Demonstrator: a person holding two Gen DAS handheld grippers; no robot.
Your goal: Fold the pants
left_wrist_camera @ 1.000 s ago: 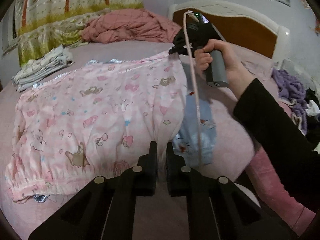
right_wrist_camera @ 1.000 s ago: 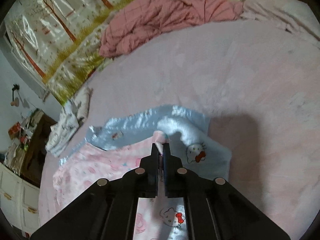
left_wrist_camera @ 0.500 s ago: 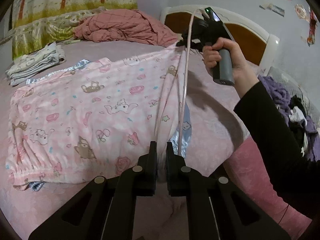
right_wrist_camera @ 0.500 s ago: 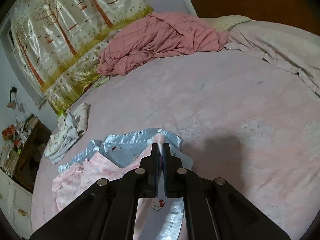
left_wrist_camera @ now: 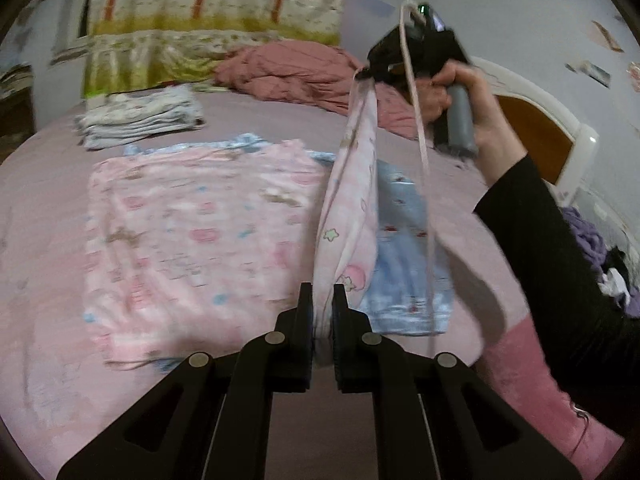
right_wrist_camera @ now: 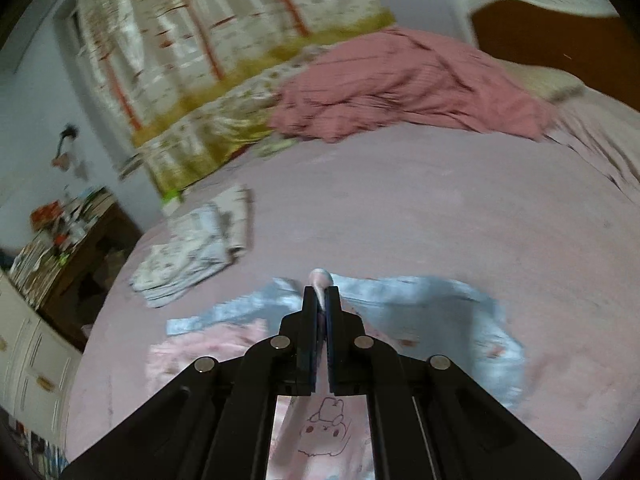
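Pink pants [left_wrist_camera: 188, 240] are hanging taut above the bed [left_wrist_camera: 44, 184] between my left gripper [left_wrist_camera: 319, 300] and right gripper [right_wrist_camera: 321, 300], both clamping fabric.

The right tool [right_wrist_camera: 320, 294] pinches a pink fold of the pants [right_wrist_camera: 320, 436] above the bed [right_wrist_camera: 420, 208], with blue fabric [right_wrist_camera: 452, 304] spread beneath and folded clothes [right_wrist_camera: 192, 252] lying further left.
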